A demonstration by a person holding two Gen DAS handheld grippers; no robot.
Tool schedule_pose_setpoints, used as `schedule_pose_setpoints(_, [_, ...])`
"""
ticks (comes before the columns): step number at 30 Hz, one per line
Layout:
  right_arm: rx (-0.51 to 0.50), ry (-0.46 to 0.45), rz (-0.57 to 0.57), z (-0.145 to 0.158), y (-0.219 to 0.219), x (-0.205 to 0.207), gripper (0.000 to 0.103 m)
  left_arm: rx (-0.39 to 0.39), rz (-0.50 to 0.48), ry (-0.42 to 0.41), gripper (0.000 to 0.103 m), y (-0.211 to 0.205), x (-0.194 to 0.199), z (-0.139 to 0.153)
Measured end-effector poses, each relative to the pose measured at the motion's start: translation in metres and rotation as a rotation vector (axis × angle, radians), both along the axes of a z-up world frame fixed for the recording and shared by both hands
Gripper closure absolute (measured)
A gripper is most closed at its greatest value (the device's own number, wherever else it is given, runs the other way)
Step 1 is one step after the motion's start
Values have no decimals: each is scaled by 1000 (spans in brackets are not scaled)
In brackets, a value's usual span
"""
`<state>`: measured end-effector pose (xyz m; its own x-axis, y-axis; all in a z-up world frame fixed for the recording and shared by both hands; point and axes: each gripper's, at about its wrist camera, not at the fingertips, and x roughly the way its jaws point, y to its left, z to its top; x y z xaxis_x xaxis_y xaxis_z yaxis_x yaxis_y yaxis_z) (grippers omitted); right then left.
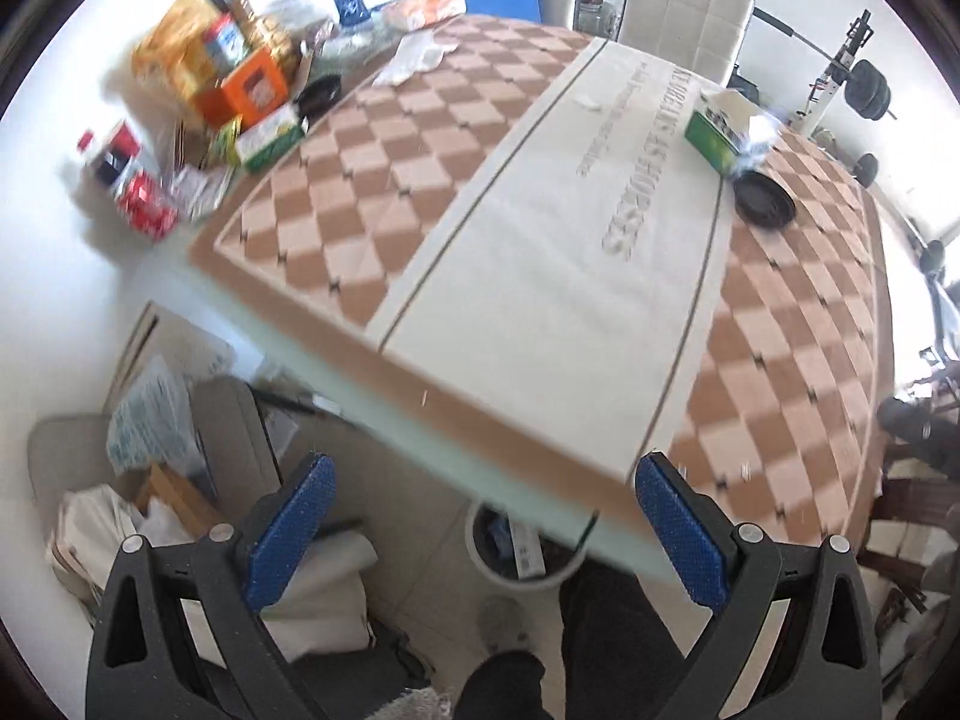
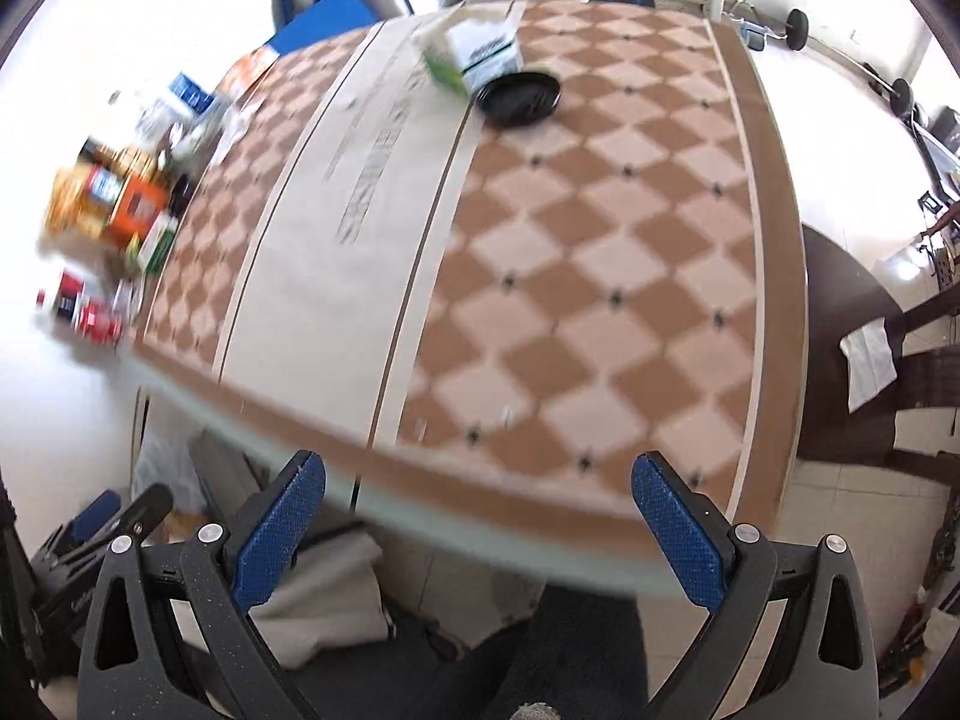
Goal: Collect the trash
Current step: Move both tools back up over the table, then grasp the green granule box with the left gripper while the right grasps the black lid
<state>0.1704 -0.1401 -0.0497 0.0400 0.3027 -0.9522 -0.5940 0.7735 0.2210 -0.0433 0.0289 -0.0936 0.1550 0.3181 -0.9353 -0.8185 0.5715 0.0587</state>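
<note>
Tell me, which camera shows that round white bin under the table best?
The left wrist view. There the bin sits just below the table edge, between the open left gripper fingers, with packaging visible inside. The right wrist view shows no bin; the table and the person's legs fill that area.

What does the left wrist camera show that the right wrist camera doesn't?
Only the left wrist view shows the white bin on the floor under the table edge, with something inside, and crumpled white paper at the table's far end.

Only the right wrist view shows a dark chair with a white cloth on it beside the table, and the left gripper low at the left edge.

Both show the checkered table, the black lid beside the green and white box, and the pile of colourful packages. Each view's own gripper is open and empty.
</note>
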Motion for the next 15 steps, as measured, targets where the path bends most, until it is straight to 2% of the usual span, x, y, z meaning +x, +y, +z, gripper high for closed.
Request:
schedule_pose_setpoints(2, [-9,-5,-34,-9,27,51,0,32,2,42,0,17,31,0])
schedule_pose_setpoints(6, [-60,13,-54,-46,94,138,0,45,-12,118,0,51,97,-12])
schedule_pose_setpoints(11, [-132,-7,-13,-96,174,197,0,32,-14,163,0,88,164,-24])
schedule_pose_setpoints(15, [-179,18,18,-128,211,214,0,3,-6,159,1,113,201,-25])
